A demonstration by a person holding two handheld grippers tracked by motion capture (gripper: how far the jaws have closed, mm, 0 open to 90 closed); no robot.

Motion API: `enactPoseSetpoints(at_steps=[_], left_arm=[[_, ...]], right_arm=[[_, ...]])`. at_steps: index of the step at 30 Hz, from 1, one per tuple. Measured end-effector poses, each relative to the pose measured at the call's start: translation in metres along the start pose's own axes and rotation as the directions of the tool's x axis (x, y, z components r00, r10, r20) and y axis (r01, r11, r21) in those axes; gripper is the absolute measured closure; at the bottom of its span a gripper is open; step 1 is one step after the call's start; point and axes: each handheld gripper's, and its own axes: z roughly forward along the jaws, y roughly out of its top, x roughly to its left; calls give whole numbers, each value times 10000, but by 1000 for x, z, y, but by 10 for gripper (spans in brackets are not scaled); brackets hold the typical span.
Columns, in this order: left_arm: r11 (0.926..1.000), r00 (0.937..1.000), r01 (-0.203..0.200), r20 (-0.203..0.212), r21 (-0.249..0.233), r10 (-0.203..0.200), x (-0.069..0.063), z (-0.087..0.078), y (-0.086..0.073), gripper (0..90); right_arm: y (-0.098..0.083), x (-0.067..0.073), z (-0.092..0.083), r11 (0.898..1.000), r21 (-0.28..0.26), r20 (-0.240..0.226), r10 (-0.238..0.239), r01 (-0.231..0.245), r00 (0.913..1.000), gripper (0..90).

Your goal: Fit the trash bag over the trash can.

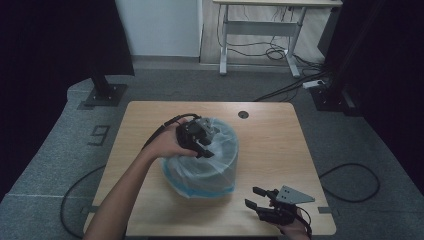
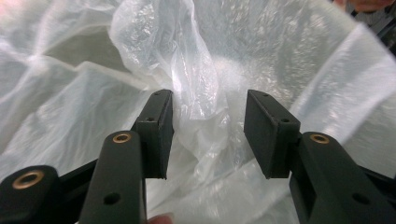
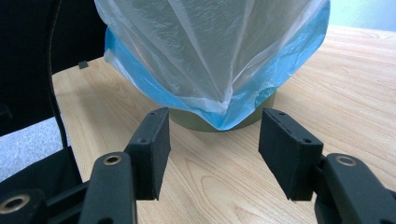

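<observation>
- working at lining a round bin (image 3: 219, 122) with a clear plastic bag (image 1: 205, 165), blue along its hem, in the middle of the wooden table (image 1: 270, 145).
- reaching into the top of the bag with the left gripper (image 1: 202, 145); jaws parted, a crumpled fold of film (image 2: 201, 88) hanging between the pads (image 2: 161, 130), apparently brushing the left one but not pinched.
- hovering low over the near right corner with the right gripper (image 1: 260, 197), jaws spread and gripping nothing, aimed at the bin's base, well apart from it.
- judging the job mostly done: bag already draped over the rim, hem hanging down the outside almost to the base.
- remaining, most likely: pushing the loose film down inside and smoothing the uneven hem.
</observation>
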Motion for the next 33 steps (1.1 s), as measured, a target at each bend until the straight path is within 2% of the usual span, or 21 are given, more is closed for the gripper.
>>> enactPoseSetpoints(at_steps=[4, 7, 11, 12, 13, 17, 21, 22, 23, 26, 27, 30, 33], left_arm=[[9992, 9999, 132, -83, -384, -136, 0, -10, -4, 519], [9975, 9997, 247, 57, -654, -244, -2, -17, -9, 524], [9995, 9998, 133, 127, -274, -130, -7, -13, -10, 534], [9999, 9999, 78, 128, 65, -79, -8, -8, -9, 542], [9999, 9999, 78, 128, 65, -79, -8, -8, -9, 544], [9976, 10000, 66, 8, 687, -66, -8, 5, -4, 555], [9908, 9998, 113, -186, 1348, -88, -6, 15, 1, 566], [9867, 9996, 94, -267, 1626, -51, -5, 18, 3, 567], [9867, 9996, 94, -267, 1626, -51, -5, 18, 3, 567], [9790, 9996, 37, -287, 2038, 22, -5, 25, 8, 567], [9790, 9996, 37, -287, 2038, 22, -5, 25, 8, 567], [9709, 9997, -52, -217, 2392, 107, -6, 32, 10, 566], [9706, 9997, -16, -216, 2407, 70, -5, 33, 9, 563]], right_arm=[[0, 0, 1, 10000, 73, 22, -16, 16, 10000, 427], [0, 1, 1, 10000, 65, 23, -10, 10, 10000, 427], [1, 1, 2, 10000, 54, -8, -32, 32, 10000, 427], [1, 1, 3, 10000, 57, -20, -55, 55, 10000, 430], [1, 1, 3, 10000, 57, -20, -55, 55, 10000, 430], [1, 2, 4, 9999, 73, -60, -120, 121, 9999, 434], [1, 1, 1, 10000, 7, -7, -56, 56, 10000, 437], [1, 0, 0, 10000, -8, 27, -72, 72, 10000, 437], [1, 0, 0, 10000, -8, 27, -72, 72, 10000, 437], [1, 0, -1, 10000, 0, 18, -95, 95, 10000, 437], [1, 0, -1, 10000, 0, 18, -95, 95, 10000, 437], [1, 0, -1, 10000, -9, 21, -78, 78, 10000, 438], [1, -1, -2, 10000, 0, 39, -83, 83, 10000, 438]])
